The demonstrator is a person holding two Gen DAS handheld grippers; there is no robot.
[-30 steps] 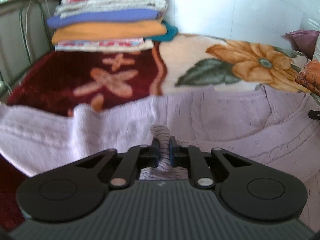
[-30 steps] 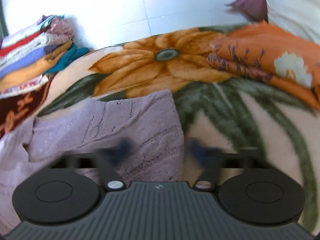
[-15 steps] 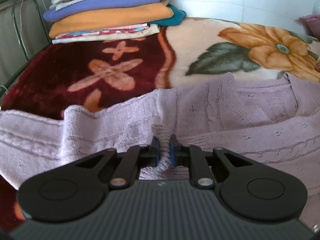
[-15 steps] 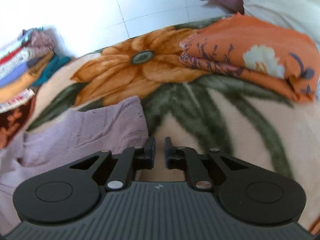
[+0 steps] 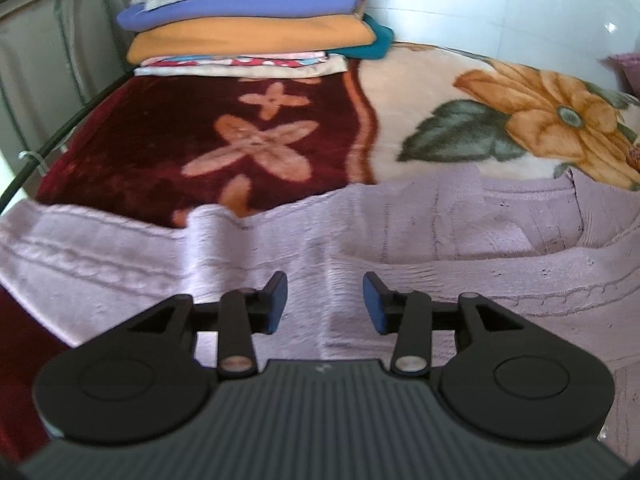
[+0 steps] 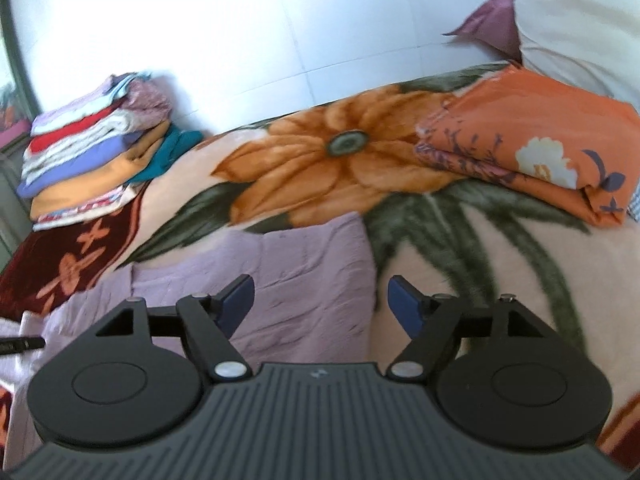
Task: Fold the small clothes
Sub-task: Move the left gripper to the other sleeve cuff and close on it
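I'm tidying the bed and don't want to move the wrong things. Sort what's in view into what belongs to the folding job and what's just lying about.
Belongs to the job:
- lilac knitted sweater, spread flat
- left gripper, jaws just opened, nothing between them
- right gripper, jaws just opened, empty

Just lying about:
- stack of folded clothes
- folded orange floral cloth
- flower-patterned plush blanket
- white pillow

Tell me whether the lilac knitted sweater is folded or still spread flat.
Partly folded: the lilac knitted sweater lies on the floral plush blanket with one layer doubled over another, a straight fold edge showing on its right side.
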